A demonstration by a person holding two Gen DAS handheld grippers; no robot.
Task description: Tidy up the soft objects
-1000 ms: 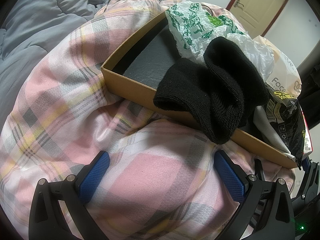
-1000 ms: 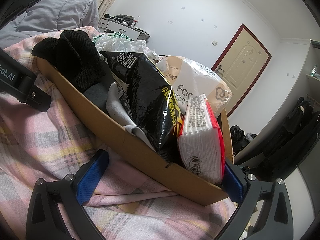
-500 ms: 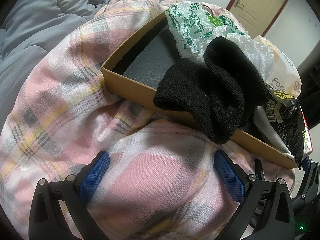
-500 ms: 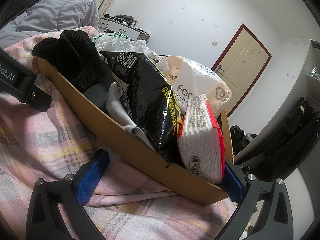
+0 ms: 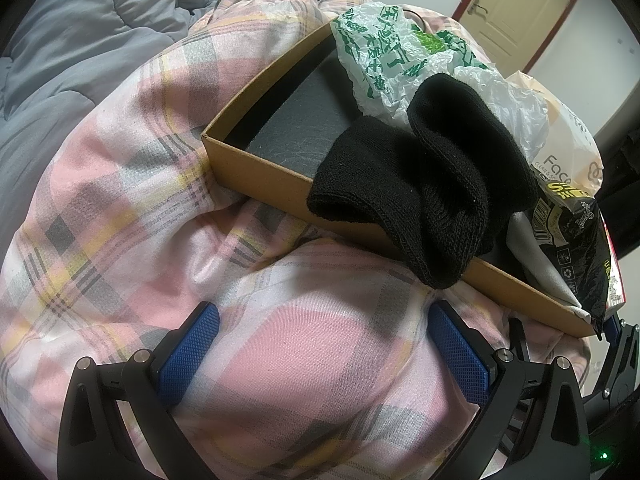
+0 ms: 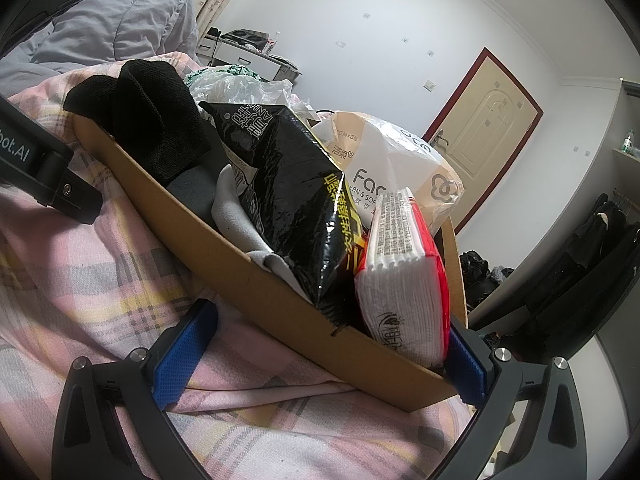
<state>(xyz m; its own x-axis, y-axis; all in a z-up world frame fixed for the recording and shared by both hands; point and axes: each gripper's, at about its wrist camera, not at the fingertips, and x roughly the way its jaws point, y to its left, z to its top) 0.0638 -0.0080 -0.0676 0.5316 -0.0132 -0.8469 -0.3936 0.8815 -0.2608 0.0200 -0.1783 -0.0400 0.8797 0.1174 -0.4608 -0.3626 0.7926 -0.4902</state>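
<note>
Both your left gripper (image 5: pixel 323 350) and right gripper (image 6: pixel 320 350) hang spread and empty near the cardboard box (image 5: pixel 256 168). Black socks (image 5: pixel 416 188) drape over its near wall; tucking them inside looks next.

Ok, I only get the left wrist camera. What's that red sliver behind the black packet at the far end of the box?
Observer: It's a red-and-white tissue pack, standing on edge in the corner of the cardboard box.
Operator: Is the other gripper holding anything?
Observer: No. The right gripper is open and empty, low over the plaid quilt, with that box corner between its fingers.
Operator: And the dark mass past the box?
Observer: Dark coats hanging by the wall, right of the door.
</note>
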